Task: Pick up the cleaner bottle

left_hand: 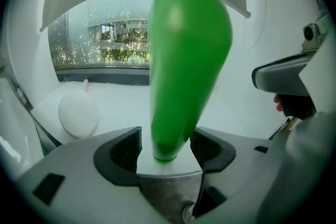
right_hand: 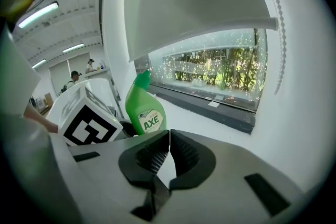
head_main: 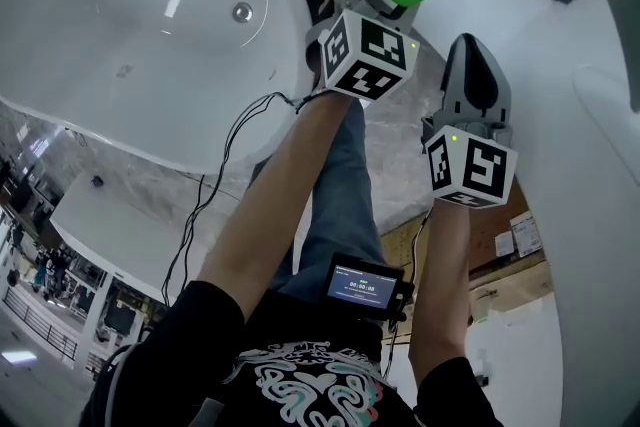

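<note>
The cleaner bottle (left_hand: 184, 60) stands on the white ledge (left_hand: 115, 107) between the 2 spread jaws of our left hand-held gripper (left_hand: 165, 135), pads not pressing. Our right hand-held gripper (right_hand: 169, 136) is closed, empty. We judge the plastic smooth, slippery, liquid-heavy: clamp the broad body squarely.

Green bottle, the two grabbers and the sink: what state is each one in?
left gripper: open, jaws wide on either side of the green bottle, not squeezing it.
green bottle: standing upright, cap on.
right gripper: shut, nothing in it.
sink: empty.
</note>
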Demonstrator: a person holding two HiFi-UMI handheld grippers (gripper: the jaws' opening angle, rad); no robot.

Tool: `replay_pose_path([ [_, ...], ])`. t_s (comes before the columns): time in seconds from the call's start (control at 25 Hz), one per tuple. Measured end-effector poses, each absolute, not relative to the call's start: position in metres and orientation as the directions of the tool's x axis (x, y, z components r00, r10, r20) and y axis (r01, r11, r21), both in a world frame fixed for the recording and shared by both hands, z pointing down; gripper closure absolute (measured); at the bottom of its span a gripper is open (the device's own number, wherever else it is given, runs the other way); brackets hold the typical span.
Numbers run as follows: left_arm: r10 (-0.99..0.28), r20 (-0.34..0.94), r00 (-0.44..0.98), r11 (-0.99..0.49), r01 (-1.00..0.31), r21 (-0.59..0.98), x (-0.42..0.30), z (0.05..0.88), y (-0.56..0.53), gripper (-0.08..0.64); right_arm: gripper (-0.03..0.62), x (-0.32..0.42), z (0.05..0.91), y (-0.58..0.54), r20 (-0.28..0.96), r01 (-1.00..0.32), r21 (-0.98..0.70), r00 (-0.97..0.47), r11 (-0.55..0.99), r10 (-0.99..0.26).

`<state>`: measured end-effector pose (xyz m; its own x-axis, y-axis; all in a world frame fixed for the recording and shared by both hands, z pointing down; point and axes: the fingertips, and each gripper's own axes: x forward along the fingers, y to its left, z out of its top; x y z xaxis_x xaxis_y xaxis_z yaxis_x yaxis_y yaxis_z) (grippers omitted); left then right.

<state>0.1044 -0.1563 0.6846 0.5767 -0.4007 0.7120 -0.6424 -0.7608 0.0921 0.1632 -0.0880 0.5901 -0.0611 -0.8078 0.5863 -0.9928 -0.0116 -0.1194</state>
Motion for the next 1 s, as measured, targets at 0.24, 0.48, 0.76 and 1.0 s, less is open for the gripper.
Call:
replay_pose_path([
  [0.24,-0.436,0.69,0.578,-0.716,-0.687,0.123,0.11,0.699,-0.17,0.285,0.565,0.169,0.592,-0.094,0.581,-0.993,-0.115,-0.061,-0.008,-0.812],
  [0.48,-0.422,0.694,0.583,-0.706,-0.692,0.152,0.114,0.714,-0.164,0.285,0.565,0.173,0.598,-0.092,0.592,-0.993,-0.12,-0.058,-0.017,-0.804],
  [0.76,-0.422,0.694,0.584,-0.721,-0.68,0.135,0.116,0.723,-0.17,0.285,0.565,0.17,0.601,-0.103,0.594,-0.991,-0.132,-0.078,-0.002,-0.8],
  [1.0,-0.464,0.693,0.553,-0.725,-0.686,0.063,0.122,0.729,-0.175,0.285,0.565,0.178,0.604,-0.102,0.594,-0.991,-0.133,-0.069,-0.013,-0.801],
])
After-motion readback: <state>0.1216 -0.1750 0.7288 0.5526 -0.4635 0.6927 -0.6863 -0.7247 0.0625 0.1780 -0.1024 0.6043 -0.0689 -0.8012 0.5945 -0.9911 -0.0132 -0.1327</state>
